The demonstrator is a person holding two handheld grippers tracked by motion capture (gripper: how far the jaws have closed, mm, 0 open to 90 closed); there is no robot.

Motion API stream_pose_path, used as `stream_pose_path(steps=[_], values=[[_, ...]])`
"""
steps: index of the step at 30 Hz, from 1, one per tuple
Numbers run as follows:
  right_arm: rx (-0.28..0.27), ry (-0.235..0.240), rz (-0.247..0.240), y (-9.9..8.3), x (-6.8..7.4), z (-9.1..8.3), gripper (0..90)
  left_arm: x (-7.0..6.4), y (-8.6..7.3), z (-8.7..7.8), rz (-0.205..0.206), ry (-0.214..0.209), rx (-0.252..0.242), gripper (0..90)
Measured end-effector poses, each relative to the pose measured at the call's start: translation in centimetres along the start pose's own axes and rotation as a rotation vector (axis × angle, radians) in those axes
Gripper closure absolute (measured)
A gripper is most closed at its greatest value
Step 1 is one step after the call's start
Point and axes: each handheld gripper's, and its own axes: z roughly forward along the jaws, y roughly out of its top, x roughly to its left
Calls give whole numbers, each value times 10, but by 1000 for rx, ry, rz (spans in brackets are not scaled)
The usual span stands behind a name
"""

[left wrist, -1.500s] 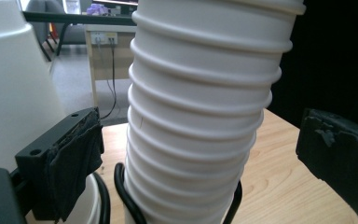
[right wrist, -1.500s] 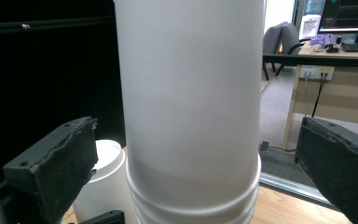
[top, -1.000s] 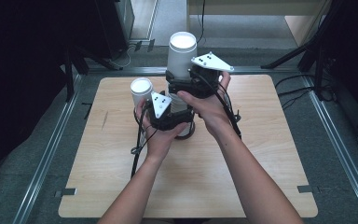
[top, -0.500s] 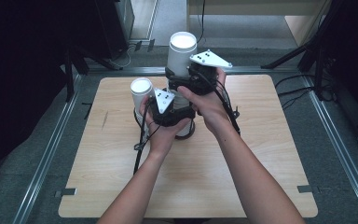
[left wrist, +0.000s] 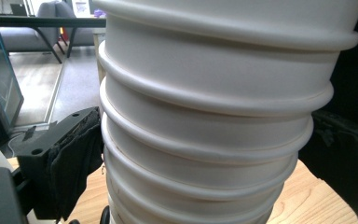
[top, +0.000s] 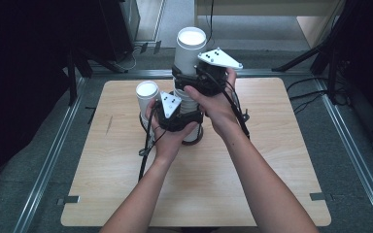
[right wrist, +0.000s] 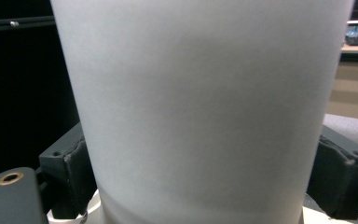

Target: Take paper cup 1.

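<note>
A tall stack of white paper cups [top: 188, 99] stands at the middle of the wooden table [top: 272, 160]. My left gripper [top: 183, 119] is shut on the lower part of the stack; its view has the ringed cup rims [left wrist: 205, 140] squeezed between the two black fingers [left wrist: 70, 158]. Higher up, my right gripper [top: 196, 80] is shut on the top cup [top: 190, 46], whose smooth wall [right wrist: 200, 107] sits between its pads [right wrist: 72, 172]. A single white cup [top: 147, 93] stands just left of the stack, close beside the left gripper.
Metal rails [top: 53, 155] run along the table's left and right sides. Black stands and cables [top: 315, 63] lie beyond the far edge. Bare tabletop stretches in front of the stack and to its right. Both forearms come in from the bottom.
The right gripper and the top cup have risen slightly from the stack. The left gripper has stayed put on the lower cups.
</note>
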Motion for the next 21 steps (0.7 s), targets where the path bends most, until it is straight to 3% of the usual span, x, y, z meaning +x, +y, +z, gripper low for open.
stream_pose_path(steps=[8,21], values=[[-29,6,-11,11,3,-2,125,0,0,0,3,-1,1,16],[-125,-7,-20,30,7,-13,142,0,0,0,6,3,0,19]])
